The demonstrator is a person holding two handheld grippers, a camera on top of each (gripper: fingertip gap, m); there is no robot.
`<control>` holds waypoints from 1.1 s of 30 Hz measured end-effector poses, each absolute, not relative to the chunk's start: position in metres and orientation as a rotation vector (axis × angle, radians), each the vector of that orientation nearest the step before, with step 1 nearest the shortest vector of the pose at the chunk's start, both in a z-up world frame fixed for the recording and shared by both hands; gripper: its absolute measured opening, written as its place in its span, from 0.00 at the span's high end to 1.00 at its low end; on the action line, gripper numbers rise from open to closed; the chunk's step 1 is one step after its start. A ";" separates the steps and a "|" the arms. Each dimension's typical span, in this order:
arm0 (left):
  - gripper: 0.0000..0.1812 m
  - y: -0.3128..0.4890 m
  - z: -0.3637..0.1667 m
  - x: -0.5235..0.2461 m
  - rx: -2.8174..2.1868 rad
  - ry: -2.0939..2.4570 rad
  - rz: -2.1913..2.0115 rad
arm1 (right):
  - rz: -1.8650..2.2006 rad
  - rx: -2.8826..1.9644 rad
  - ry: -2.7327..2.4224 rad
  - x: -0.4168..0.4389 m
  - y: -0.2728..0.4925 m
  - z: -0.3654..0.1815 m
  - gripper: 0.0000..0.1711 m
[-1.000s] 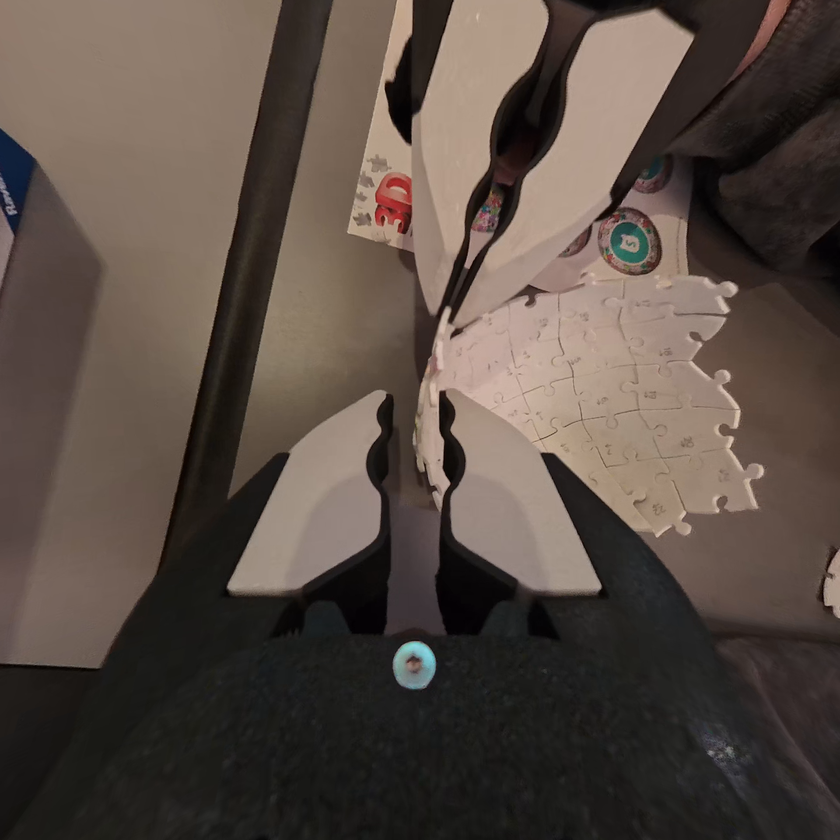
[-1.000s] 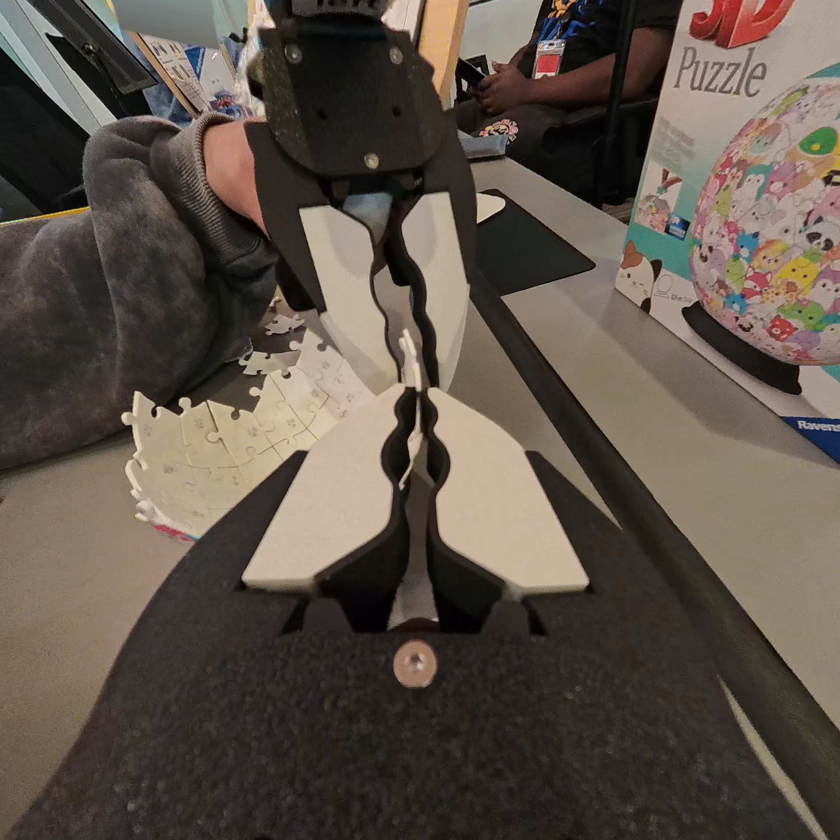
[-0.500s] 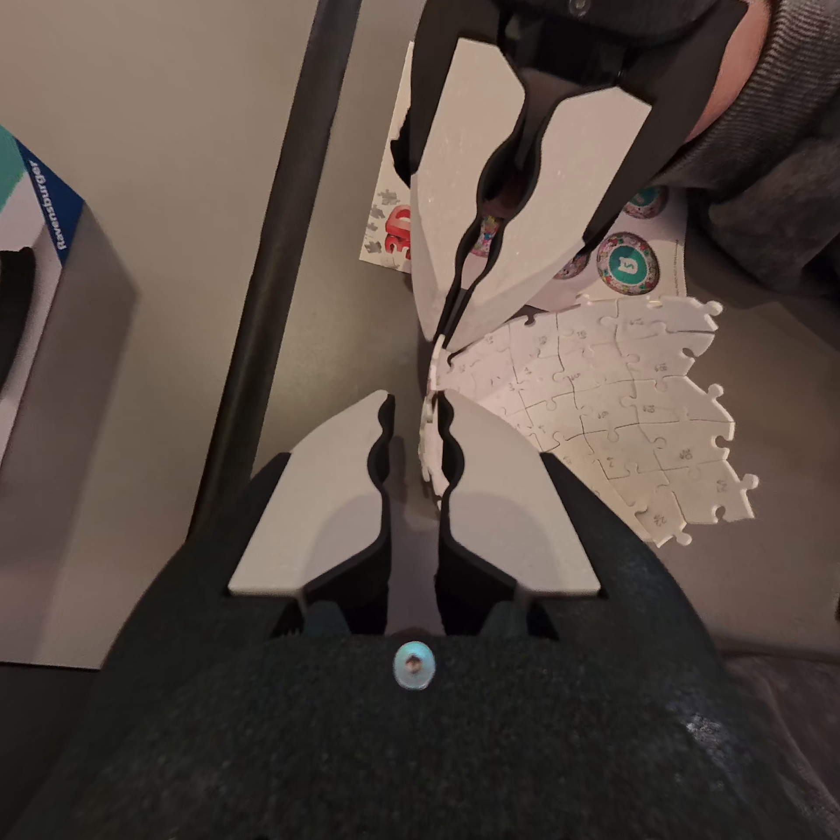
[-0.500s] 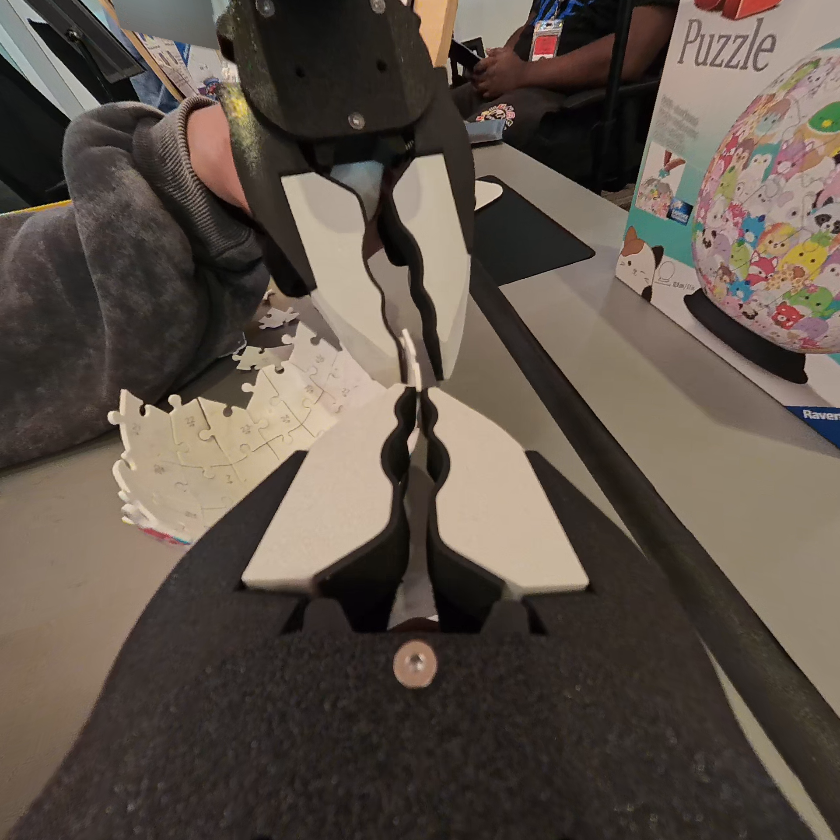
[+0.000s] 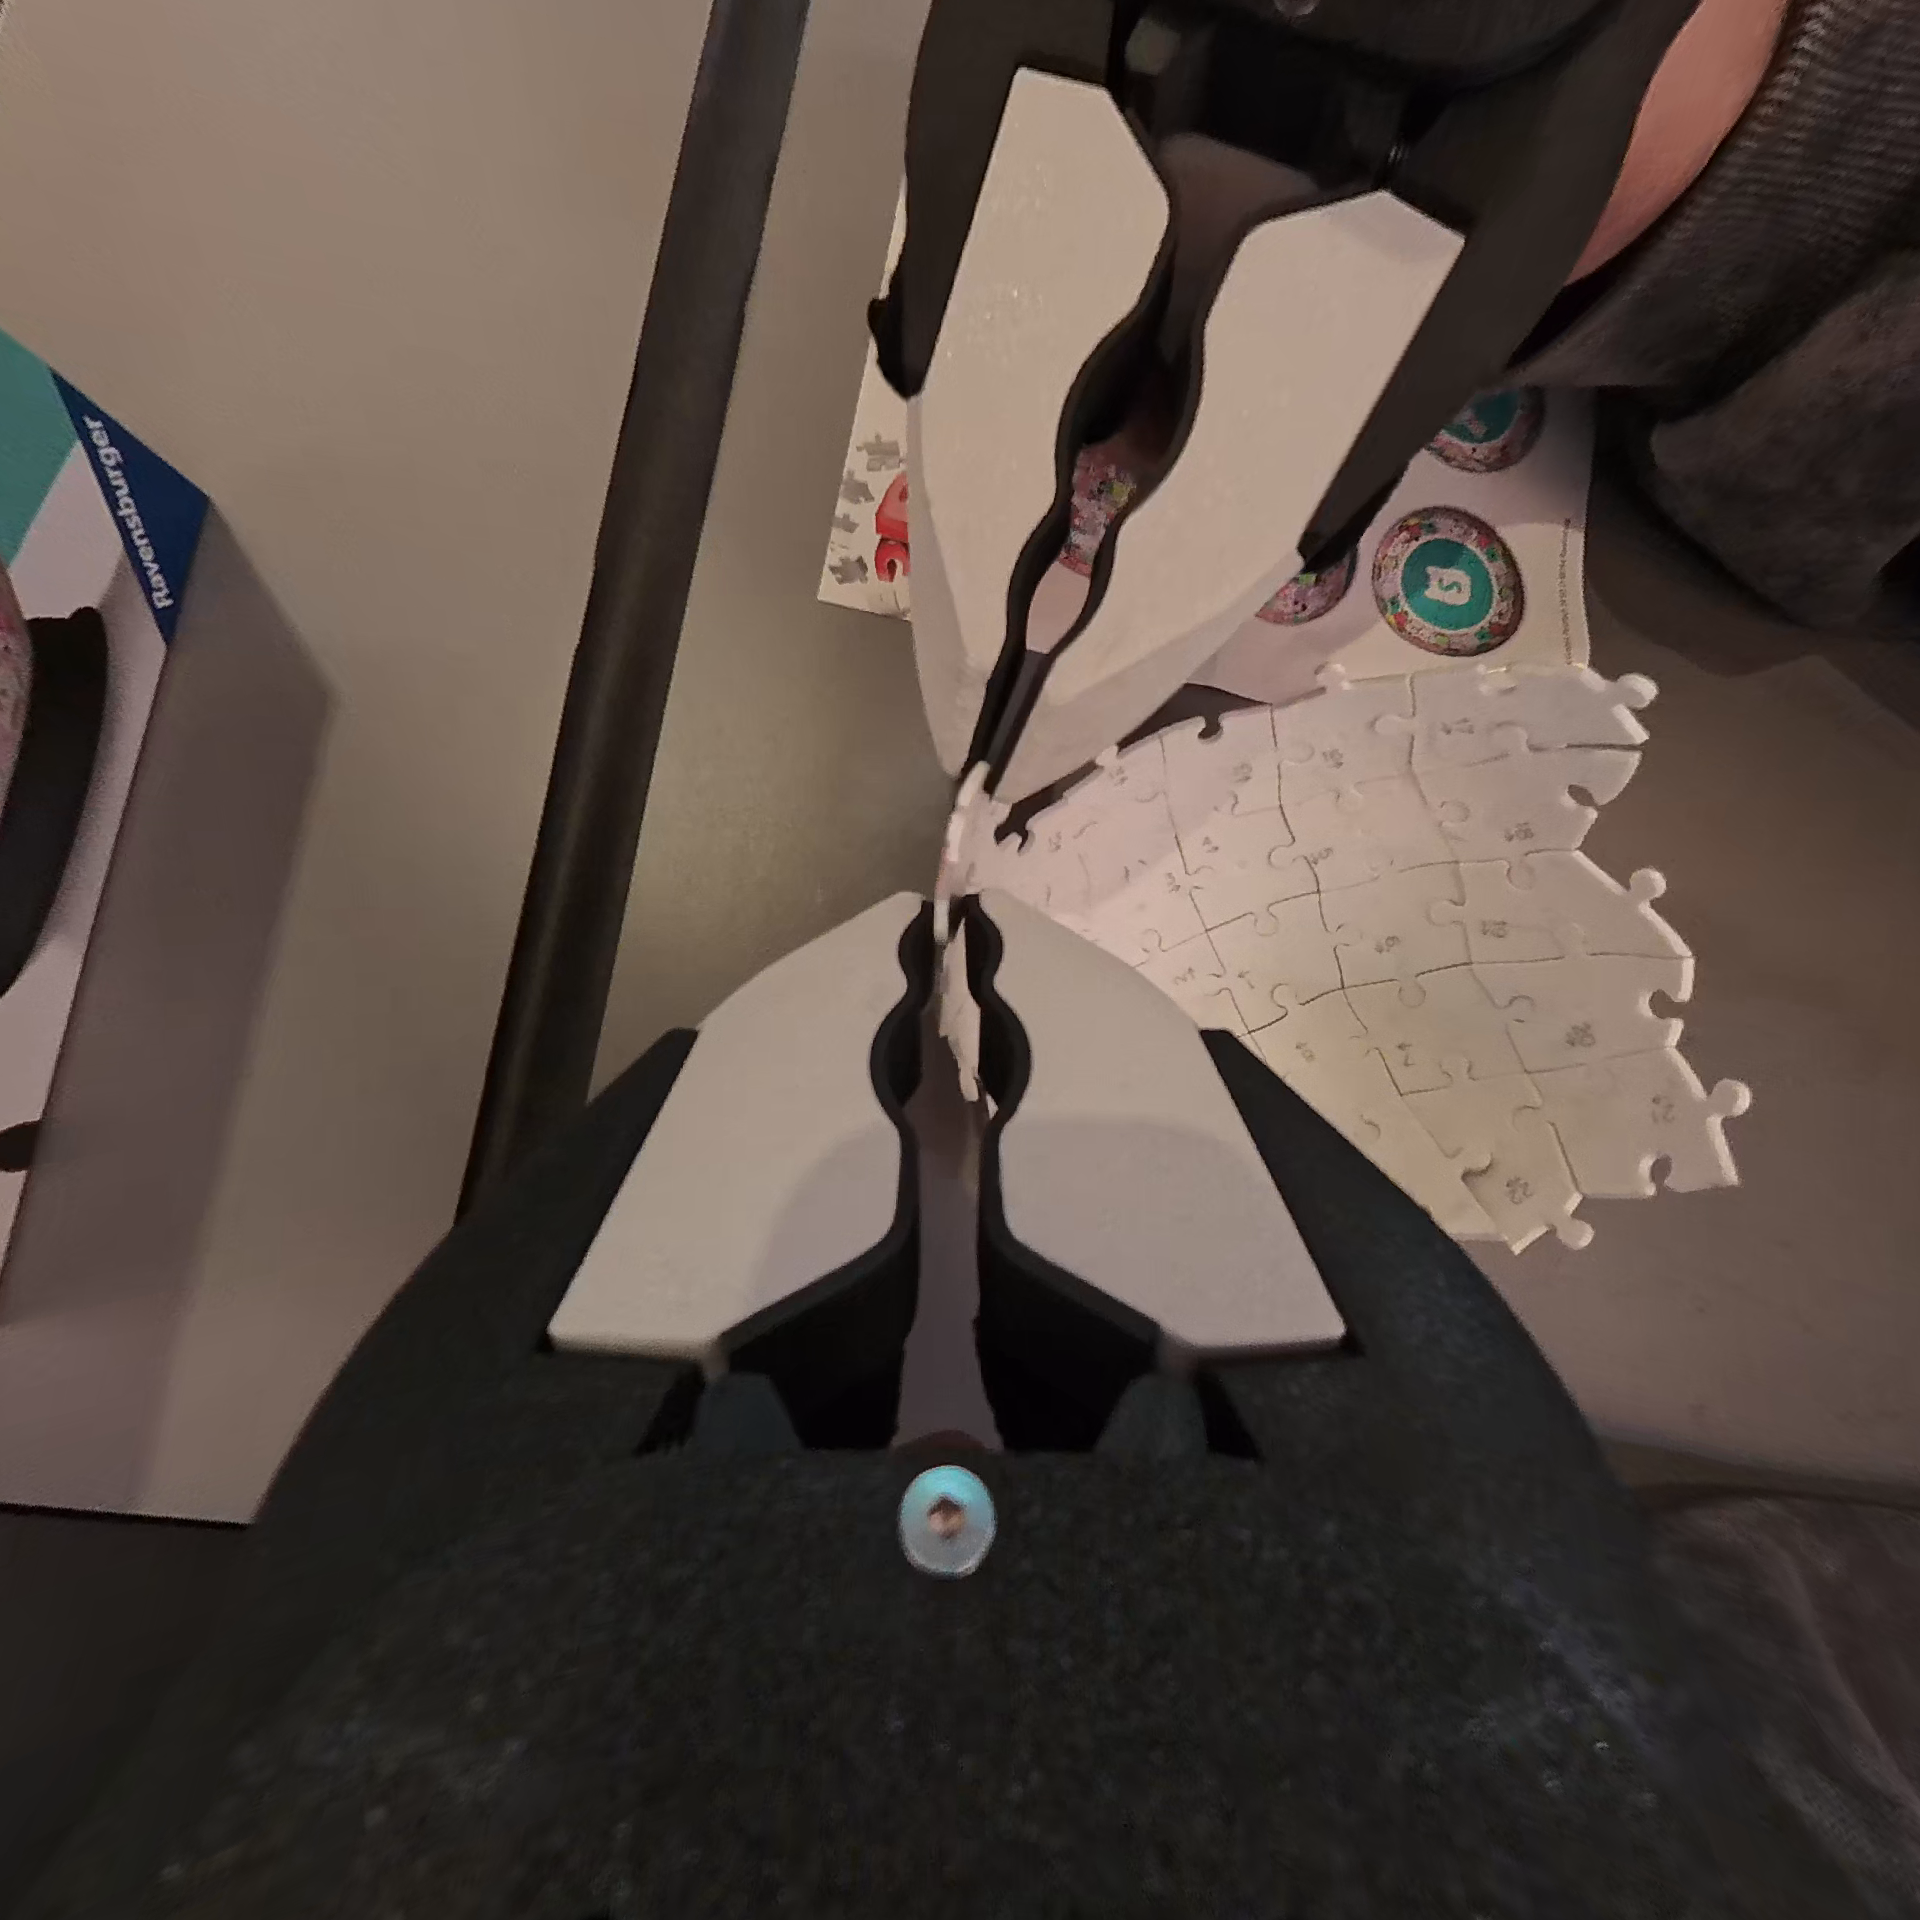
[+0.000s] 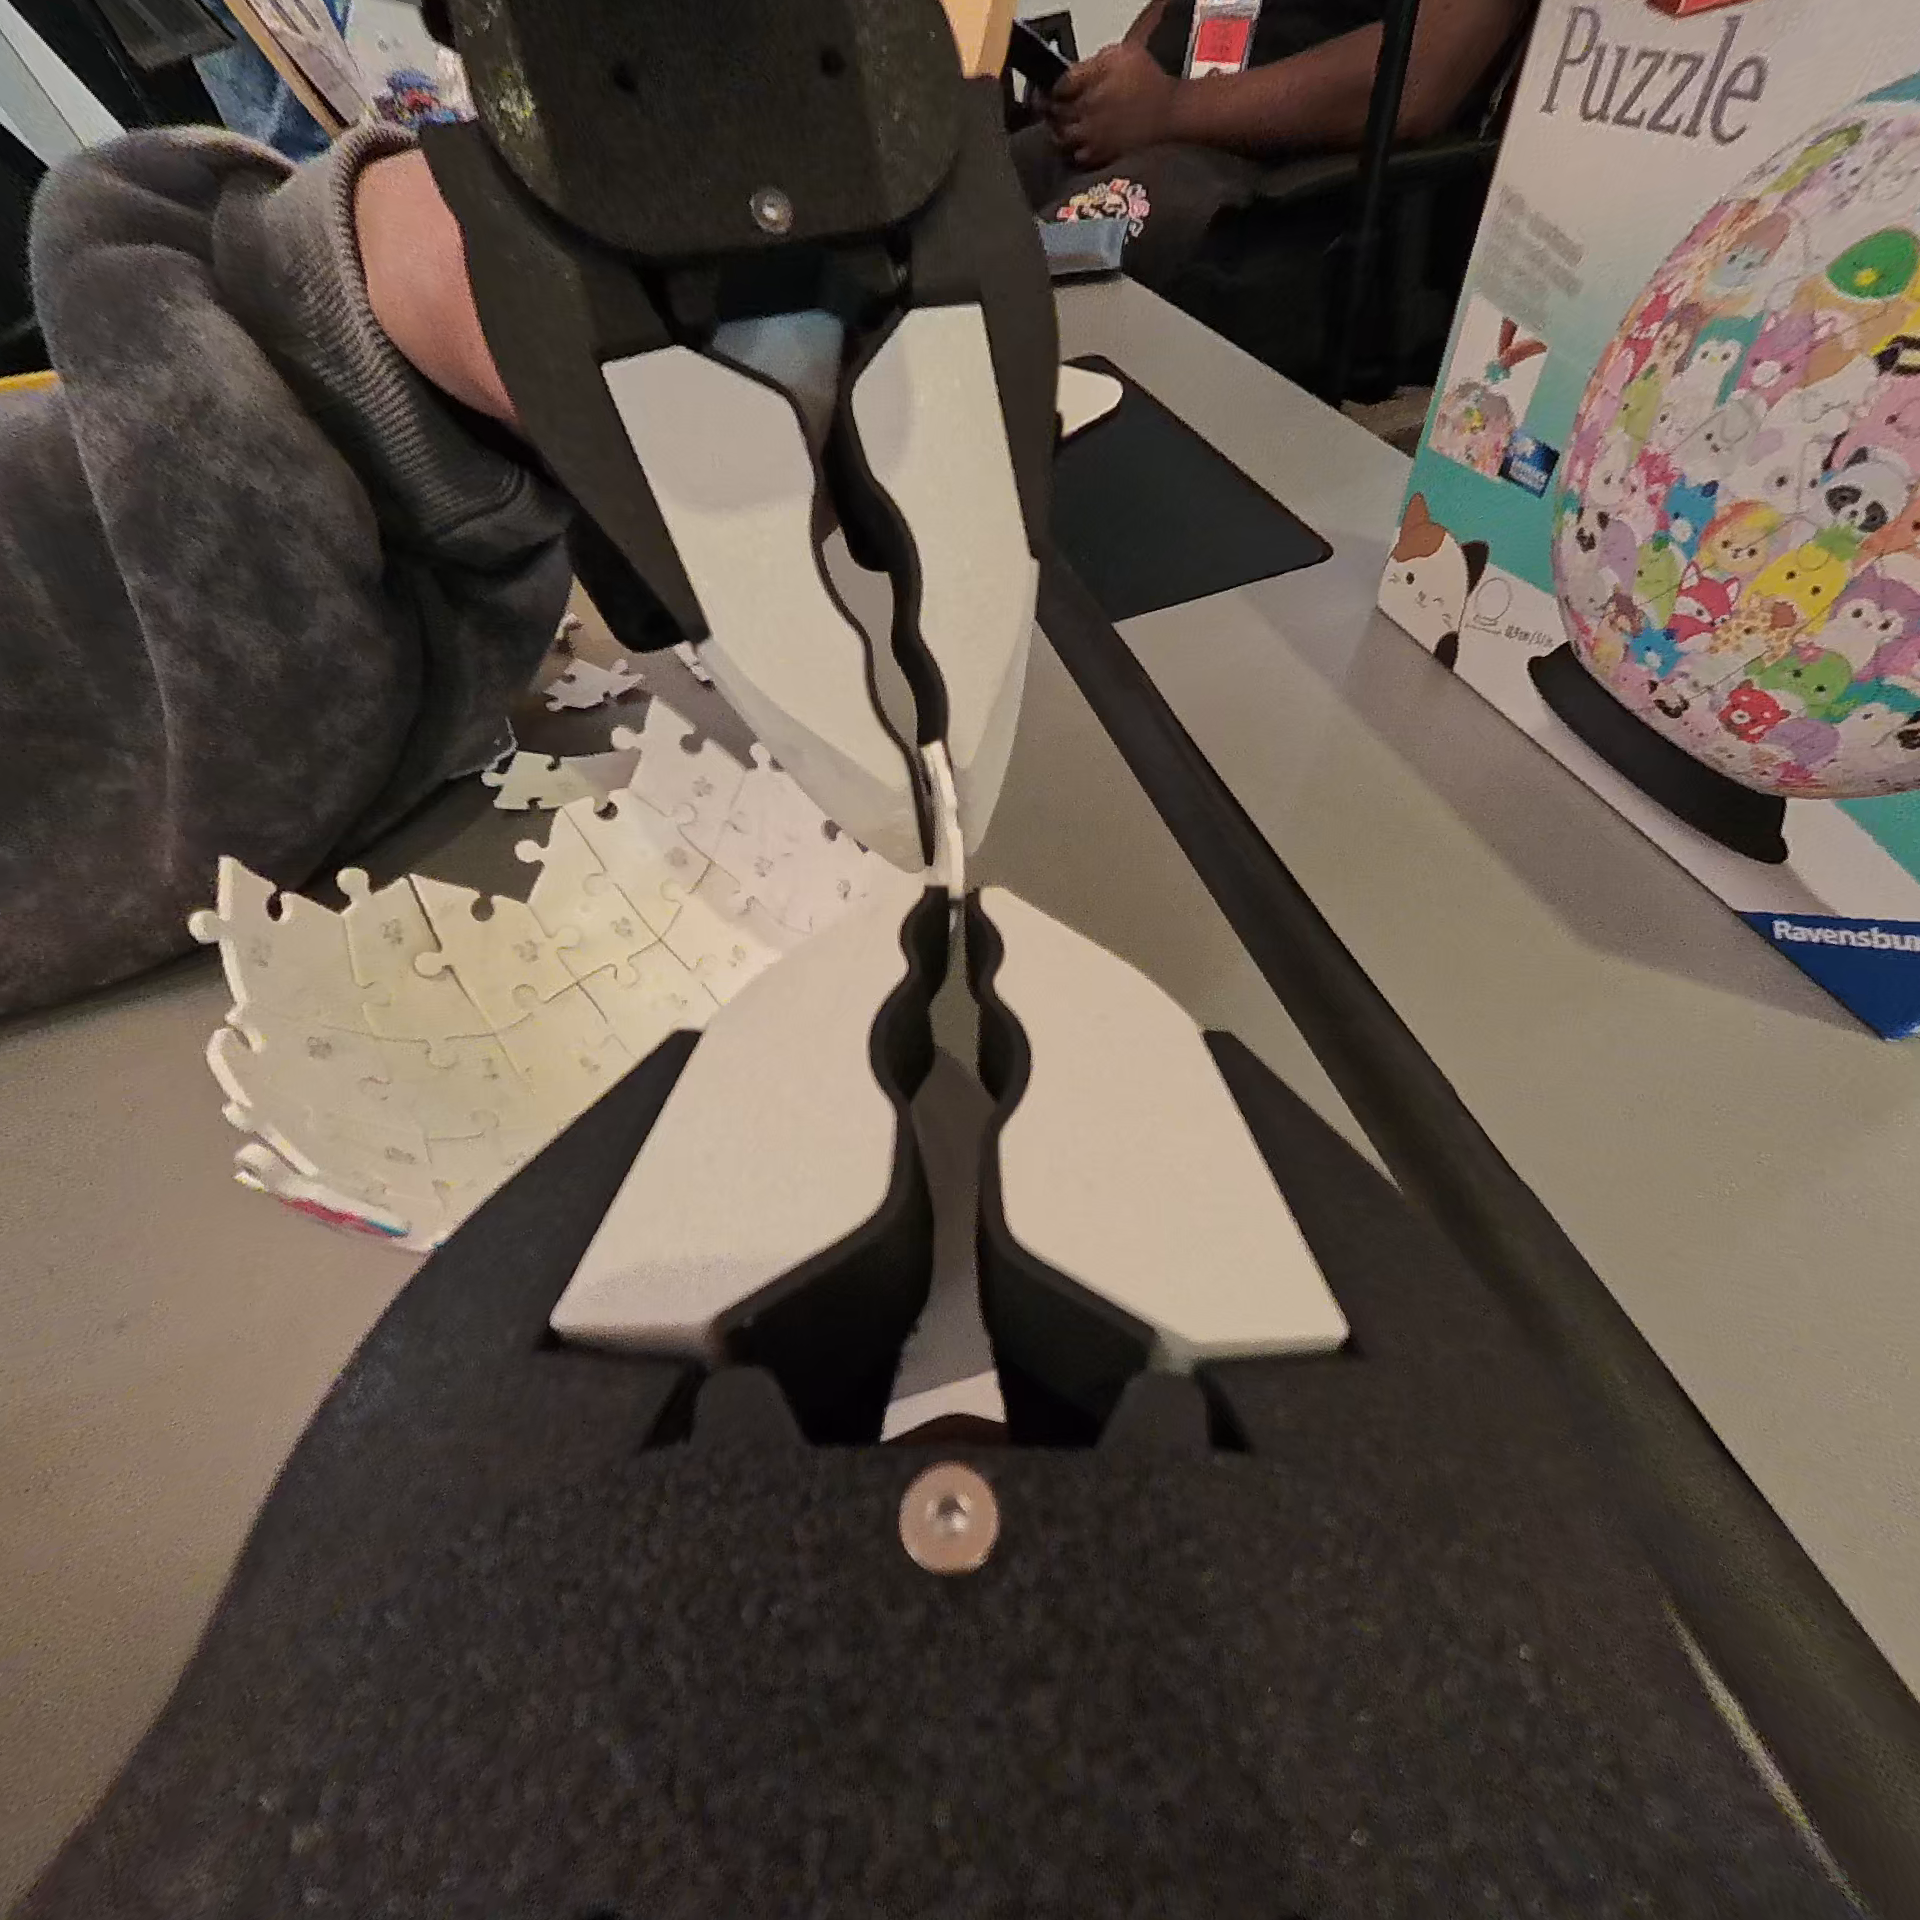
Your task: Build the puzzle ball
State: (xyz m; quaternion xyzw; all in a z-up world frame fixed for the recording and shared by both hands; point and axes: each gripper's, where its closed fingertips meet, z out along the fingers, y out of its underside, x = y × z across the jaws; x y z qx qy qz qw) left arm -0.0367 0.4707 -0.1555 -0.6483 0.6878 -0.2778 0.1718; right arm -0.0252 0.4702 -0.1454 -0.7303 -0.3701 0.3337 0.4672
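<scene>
A partly built white puzzle shell, curved like a bowl, rests on the grey table; it also shows in the right wrist view. My left gripper is shut on the shell's near rim, which stands edge-on between its fingers. My right gripper faces it tip to tip and is shut on a white puzzle piece at the same rim. In the left wrist view the right gripper comes down from the top, pinching that piece. In the right wrist view the left gripper hangs from above.
The puzzle box stands to the right beyond a black bar. A printed instruction sheet lies behind the shell. Loose pieces lie by a grey sleeve. A black mat and a seated person are at the back. Left and right tips are no more than a few centimetres apart.
My left gripper, open around the shell's rim before, has closed on it. The two grippers have drawn closer together, tips almost touching. The right gripper stays shut.
</scene>
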 end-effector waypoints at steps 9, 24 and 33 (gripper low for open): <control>0.98 0.471 -0.155 -0.037 -1.847 1.949 -0.798 | 0.787 -1.820 -0.954 -0.025 0.467 -0.148 0.99; 0.99 0.466 -0.159 -0.036 -1.854 1.976 -0.784 | 0.818 -1.950 -1.023 -0.031 0.467 -0.169 0.87; 0.99 0.469 -0.155 -0.038 -1.859 1.956 -0.792 | 0.838 -1.920 -0.992 -0.029 0.468 -0.156 0.88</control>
